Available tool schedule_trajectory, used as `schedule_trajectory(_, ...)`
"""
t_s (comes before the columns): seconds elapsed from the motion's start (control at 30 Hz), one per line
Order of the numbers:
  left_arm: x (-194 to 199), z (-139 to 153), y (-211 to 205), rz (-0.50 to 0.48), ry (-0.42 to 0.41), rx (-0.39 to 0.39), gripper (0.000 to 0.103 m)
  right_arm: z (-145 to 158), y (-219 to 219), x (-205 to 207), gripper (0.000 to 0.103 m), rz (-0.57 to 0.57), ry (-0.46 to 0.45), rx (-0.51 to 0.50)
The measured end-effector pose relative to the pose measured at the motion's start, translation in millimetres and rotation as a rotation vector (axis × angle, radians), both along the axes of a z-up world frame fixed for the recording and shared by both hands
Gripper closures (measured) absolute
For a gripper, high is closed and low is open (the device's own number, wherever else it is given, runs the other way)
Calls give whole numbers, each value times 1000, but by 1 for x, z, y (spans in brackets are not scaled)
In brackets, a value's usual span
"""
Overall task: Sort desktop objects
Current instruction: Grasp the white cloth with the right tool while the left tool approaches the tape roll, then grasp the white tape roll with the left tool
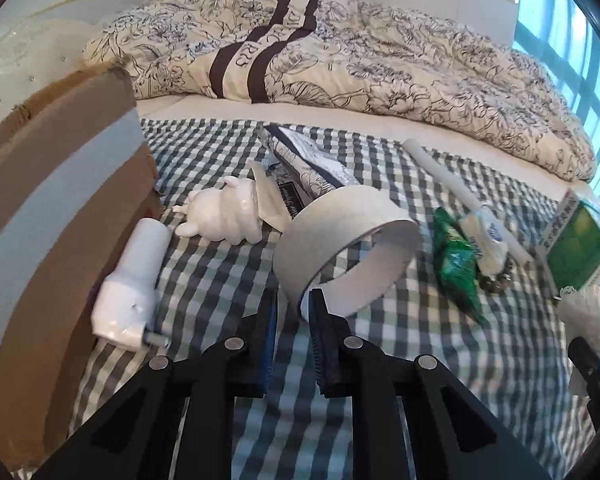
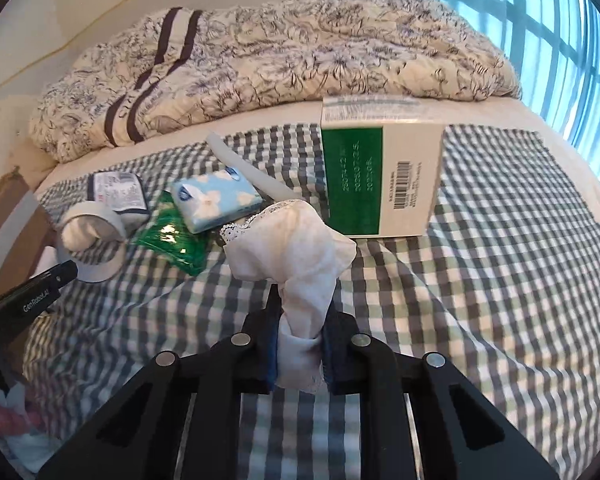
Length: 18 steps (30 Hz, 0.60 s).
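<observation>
Right now the right gripper (image 2: pixel 300 344) pinches a white lace-trimmed cloth (image 2: pixel 296 248), bunched and standing up between its fingers; behind the cloth at 1 o'clock lies a green-and-white carton (image 2: pixel 380 176) on the checked bedspread (image 2: pixel 480 280); at 11 o'clock, a blue tissue pack (image 2: pixel 216 198) rests partly on a green foil packet (image 2: pixel 168 236), with a white tube (image 2: pixel 244 168) just behind the pack. Left gripper (image 1: pixel 294 312): jaws spread a little, nothing clamped; tips sit at the near rim of a wide tape roll (image 1: pixel 346 248) lying tilted on the bedspread; whether the right finger touches the rim, cannot tell. At 10 o'clock from that roll, a white ceramic figurine (image 1: pixel 224 216) on its side; at 9 o'clock, a white plastic plug-like adapter (image 1: pixel 134 280) touching a cardboard box (image 1: pixel 48 240); behind the roll, a printed pouch (image 1: pixel 312 164). Floral duvet (image 1: pixel 340 48) heaped at 12 o'clock.
</observation>
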<state>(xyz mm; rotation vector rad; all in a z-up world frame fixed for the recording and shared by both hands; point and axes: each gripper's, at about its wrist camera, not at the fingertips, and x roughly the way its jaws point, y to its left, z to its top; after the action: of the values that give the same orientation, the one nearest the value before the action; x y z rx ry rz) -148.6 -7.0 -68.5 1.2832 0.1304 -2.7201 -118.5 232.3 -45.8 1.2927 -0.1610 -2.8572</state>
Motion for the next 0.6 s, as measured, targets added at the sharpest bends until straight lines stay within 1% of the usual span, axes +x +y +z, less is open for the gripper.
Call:
schedule_trajectory(0.33,42,42,4,-25,60,-9,86,36,-13,41,87,25,63,-10)
schedule_trajectory(0.6,78,74,4,-52,113,-9,86,71,-25,73,87,51,127,-18)
